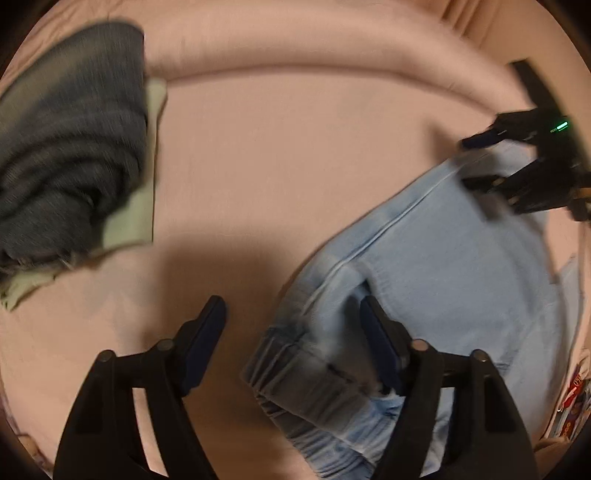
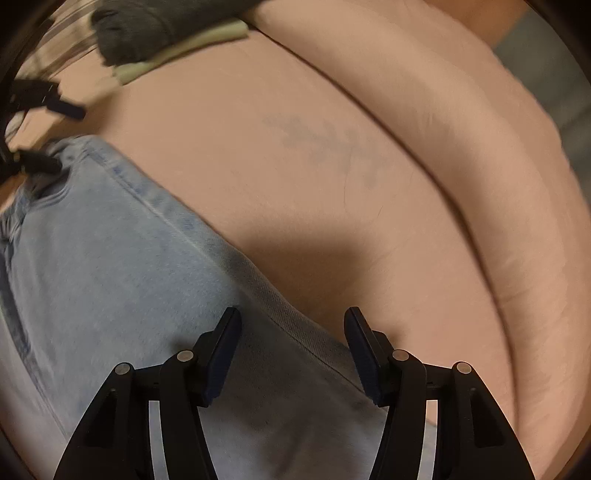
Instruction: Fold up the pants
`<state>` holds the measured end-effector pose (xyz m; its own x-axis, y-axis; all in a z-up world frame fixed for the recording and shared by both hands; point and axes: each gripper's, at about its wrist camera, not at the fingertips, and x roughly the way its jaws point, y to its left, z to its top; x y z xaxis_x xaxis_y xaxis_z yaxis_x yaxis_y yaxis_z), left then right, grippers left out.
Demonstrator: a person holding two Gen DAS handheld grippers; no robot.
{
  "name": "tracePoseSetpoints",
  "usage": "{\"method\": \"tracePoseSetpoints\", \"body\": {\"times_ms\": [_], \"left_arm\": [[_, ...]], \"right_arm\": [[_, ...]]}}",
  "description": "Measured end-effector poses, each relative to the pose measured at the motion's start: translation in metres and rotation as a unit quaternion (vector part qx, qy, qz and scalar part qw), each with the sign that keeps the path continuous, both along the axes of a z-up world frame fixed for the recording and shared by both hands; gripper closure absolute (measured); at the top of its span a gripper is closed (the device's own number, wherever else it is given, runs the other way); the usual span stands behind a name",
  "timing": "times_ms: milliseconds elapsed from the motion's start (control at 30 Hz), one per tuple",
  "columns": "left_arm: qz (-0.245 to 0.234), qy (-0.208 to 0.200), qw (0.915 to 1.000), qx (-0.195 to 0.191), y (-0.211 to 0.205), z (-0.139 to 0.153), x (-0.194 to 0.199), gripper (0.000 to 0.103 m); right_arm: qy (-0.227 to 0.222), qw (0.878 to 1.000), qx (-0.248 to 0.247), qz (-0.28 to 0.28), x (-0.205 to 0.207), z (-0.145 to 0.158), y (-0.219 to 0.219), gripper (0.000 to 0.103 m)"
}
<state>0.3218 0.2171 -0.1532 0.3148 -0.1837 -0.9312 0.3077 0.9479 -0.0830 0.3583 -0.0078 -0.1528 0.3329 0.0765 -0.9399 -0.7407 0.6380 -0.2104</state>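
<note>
Light blue jeans point(image 1: 443, 266) lie folded on a pink bed sheet point(image 1: 295, 147). In the left wrist view my left gripper point(image 1: 293, 317) is open and empty, just above the jeans' gathered edge, its right finger over the denim. My right gripper point(image 1: 476, 162) shows at the far right, open, at the jeans' far end. In the right wrist view my right gripper point(image 2: 291, 332) is open above the jeans point(image 2: 110, 266) near their seam edge. The left gripper point(image 2: 48, 133) shows at the far left, open, at the other end.
A pile of dark grey and pale green folded clothes point(image 1: 70, 147) lies at the left on the bed and shows at the top left of the right wrist view point(image 2: 147, 29). A raised pink ridge of bedding point(image 2: 443, 147) runs along the far side.
</note>
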Motion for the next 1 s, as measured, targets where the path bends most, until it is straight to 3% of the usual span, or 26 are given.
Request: {"method": "tracePoseSetpoints", "body": {"times_ms": [67,100,133,167,233,333,400,467,633,733,767,867,900,1000], "left_arm": [[-0.010,-0.014,0.9996,0.021,-0.009,0.002,-0.004,0.043],[-0.018,-0.017,0.9996,0.012,-0.011,0.006,-0.007,0.064],[-0.021,-0.024,0.9995,0.009,-0.013,0.009,-0.011,0.070],[-0.019,-0.040,0.9987,0.025,-0.015,0.014,-0.016,0.072],[-0.016,-0.059,0.9972,0.043,-0.019,0.020,-0.022,0.077],[-0.007,-0.108,0.9918,0.069,-0.025,0.045,-0.039,0.080],[-0.012,-0.159,0.9824,0.097,-0.034,0.066,-0.057,0.080],[-0.026,-0.213,0.9676,0.133,-0.047,0.089,-0.083,0.080],[-0.078,-0.298,0.9339,0.181,-0.059,0.114,-0.152,0.081],[-0.118,-0.353,0.9049,0.206,-0.069,0.111,-0.195,0.081],[-0.135,-0.375,0.8916,0.215,-0.071,0.107,-0.217,0.081],[-0.173,-0.388,0.8739,0.236,-0.076,0.088,-0.252,0.081],[-0.189,-0.386,0.8685,0.247,-0.077,0.079,-0.267,0.081],[-0.226,-0.374,0.8578,0.271,-0.076,0.051,-0.300,0.081]], "right_arm": [[0.005,1.000,0.010,-0.011,0.001,-0.004,-0.002,0.048],[0.003,1.000,0.013,-0.011,0.000,-0.003,-0.002,0.054],[-0.001,1.000,0.010,-0.009,-0.006,-0.002,-0.005,0.074],[-0.009,1.000,0.002,-0.006,-0.011,-0.003,-0.003,0.086],[-0.038,0.999,-0.017,0.001,-0.028,-0.002,-0.005,0.093],[-0.087,0.996,-0.001,-0.012,-0.056,0.017,-0.013,0.095],[-0.130,0.991,0.007,-0.019,-0.079,0.039,-0.021,0.095],[-0.177,0.984,0.013,-0.027,-0.108,0.063,-0.024,0.095],[-0.265,0.963,0.035,-0.025,-0.197,0.111,-0.044,0.095],[-0.291,0.956,0.031,-0.005,-0.250,0.110,-0.047,0.095],[-0.300,0.954,0.024,0.002,-0.269,0.109,-0.047,0.095],[-0.294,0.955,0.032,0.017,-0.314,0.100,-0.050,0.095],[-0.289,0.957,0.032,0.023,-0.313,0.103,-0.056,0.095],[-0.253,0.966,0.036,0.043,-0.334,0.072,-0.052,0.095]]}}
